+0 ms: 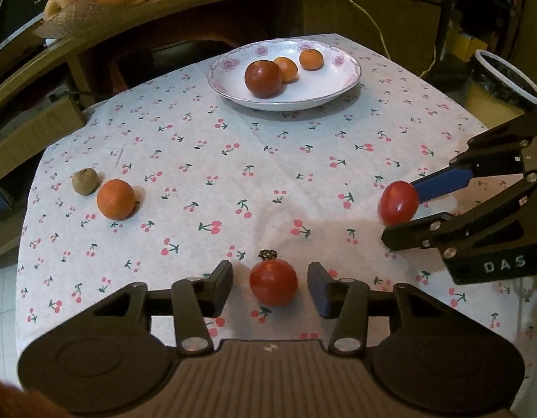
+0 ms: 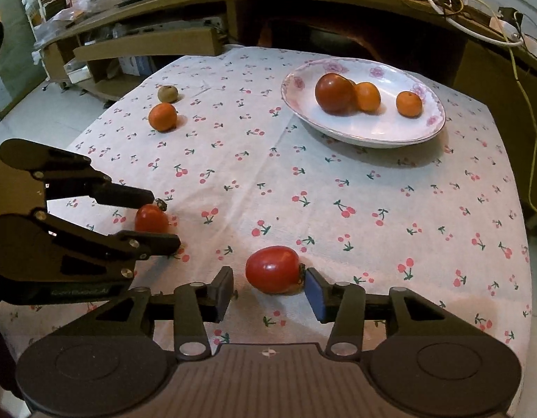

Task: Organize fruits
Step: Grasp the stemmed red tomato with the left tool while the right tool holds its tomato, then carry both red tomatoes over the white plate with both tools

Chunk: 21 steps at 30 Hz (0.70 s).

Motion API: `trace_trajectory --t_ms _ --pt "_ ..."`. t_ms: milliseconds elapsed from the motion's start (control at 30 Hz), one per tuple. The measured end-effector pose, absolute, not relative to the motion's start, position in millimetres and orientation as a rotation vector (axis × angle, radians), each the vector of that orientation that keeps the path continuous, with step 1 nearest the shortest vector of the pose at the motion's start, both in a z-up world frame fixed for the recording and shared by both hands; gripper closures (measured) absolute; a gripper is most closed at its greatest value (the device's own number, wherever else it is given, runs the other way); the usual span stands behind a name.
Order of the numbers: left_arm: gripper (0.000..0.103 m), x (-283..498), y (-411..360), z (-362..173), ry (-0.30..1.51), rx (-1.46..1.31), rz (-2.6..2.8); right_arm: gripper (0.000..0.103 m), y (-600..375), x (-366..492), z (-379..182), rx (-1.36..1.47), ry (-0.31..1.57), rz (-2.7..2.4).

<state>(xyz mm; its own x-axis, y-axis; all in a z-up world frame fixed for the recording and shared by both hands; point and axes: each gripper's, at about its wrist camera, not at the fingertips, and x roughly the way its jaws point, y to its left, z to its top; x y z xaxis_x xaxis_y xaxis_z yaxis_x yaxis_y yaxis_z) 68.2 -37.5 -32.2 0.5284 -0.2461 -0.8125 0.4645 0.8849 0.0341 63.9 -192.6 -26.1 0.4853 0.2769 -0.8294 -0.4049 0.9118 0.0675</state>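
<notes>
While both lie on the tablecloth [image 1: 233,181], each tomato [image 1: 273,281] sits between a released claw [image 1: 270,287].

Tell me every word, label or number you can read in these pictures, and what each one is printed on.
"DAS": white letters on the black body of the right gripper, seen in the left wrist view.
Faint lettering on the body of the left gripper, in the right wrist view: too dim to read.
Small print on a dark box at the top left edge of the left wrist view: too blurred to read.
</notes>
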Motion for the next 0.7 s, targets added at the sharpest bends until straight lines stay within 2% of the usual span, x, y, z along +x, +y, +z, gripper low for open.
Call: trace_trajectory --t_ms 100,433,500,600,700 --pt "0.046 69.0 -36.4 -32.8 0.919 0.258 -0.427 0.054 -194.8 65.7 -23.5 -0.132 0.977 0.414" --pt "0.048 64.9 -37.5 -31.3 0.918 0.254 -0.434 0.054 -197.4 69.0 -26.1 -0.105 0.984 0.418" --pt "0.057 64.6 -37.7 -30.4 0.927 0.243 -0.440 0.058 -195.2 69.3 -25.9 -0.110 0.986 0.425" --pt "0.064 64.3 -40.3 -28.9 0.938 0.243 -0.449 0.065 -191.7 68.6 -26.5 -0.133 0.988 0.425" --pt "0.070 65.0 -43.0 -27.6 0.942 0.256 -0.439 0.066 -191.7 69.1 -25.3 -0.128 0.993 0.416"
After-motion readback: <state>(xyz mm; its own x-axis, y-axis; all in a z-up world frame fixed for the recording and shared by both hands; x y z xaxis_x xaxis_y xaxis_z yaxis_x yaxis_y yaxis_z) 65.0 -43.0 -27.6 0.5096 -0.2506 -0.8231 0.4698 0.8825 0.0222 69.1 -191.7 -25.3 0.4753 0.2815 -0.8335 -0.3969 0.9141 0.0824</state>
